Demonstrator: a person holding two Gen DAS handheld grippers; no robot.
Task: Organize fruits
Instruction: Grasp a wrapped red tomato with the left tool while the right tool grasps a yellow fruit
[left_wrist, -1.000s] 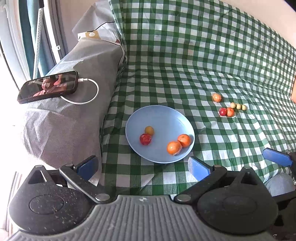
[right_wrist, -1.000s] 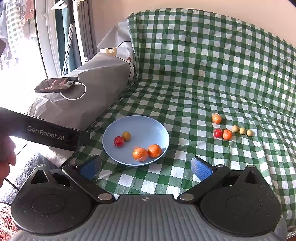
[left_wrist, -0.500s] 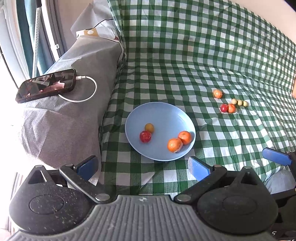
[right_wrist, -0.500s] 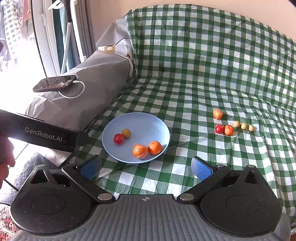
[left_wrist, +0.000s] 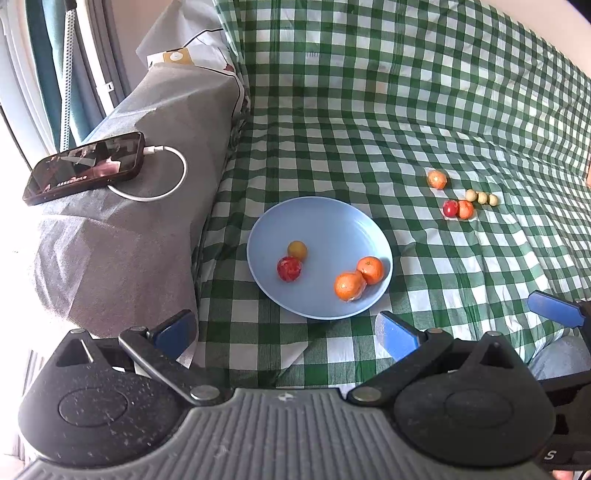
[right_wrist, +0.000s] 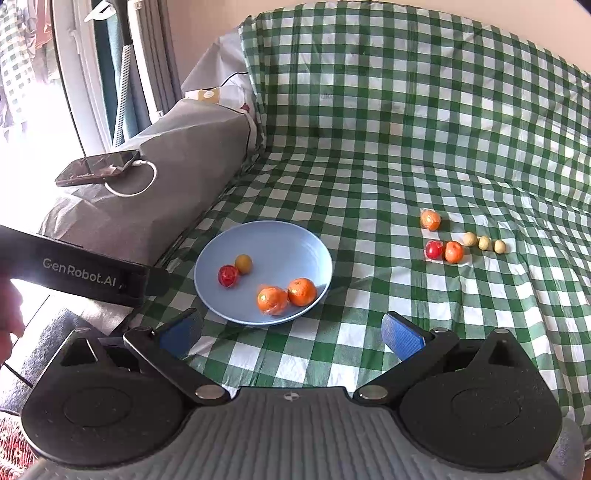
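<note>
A light blue plate (left_wrist: 332, 221) (right_wrist: 280, 236) lies on the green checked cloth and holds two oranges (left_wrist: 360, 277) (right_wrist: 286, 293), a red fruit (left_wrist: 289, 268) (right_wrist: 228, 276) and a small yellow fruit (left_wrist: 297, 250) (right_wrist: 243, 263). Several small fruits (left_wrist: 460, 201) (right_wrist: 456, 240) lie loose on the cloth to the plate's right. My left gripper (left_wrist: 284, 334) is open and empty, just short of the plate's near rim. My right gripper (right_wrist: 291, 334) is open and empty, in front of the plate.
A phone (left_wrist: 83, 168) (right_wrist: 98, 168) on a white charging cable rests on the grey covered armrest (left_wrist: 129, 240) to the left. The left gripper's body (right_wrist: 81, 275) crosses the left of the right wrist view. The cloth covers the seat and backrest.
Both grippers have drifted slightly; the plate and fruits sit a little higher in both views. Nothing was picked up or released.
</note>
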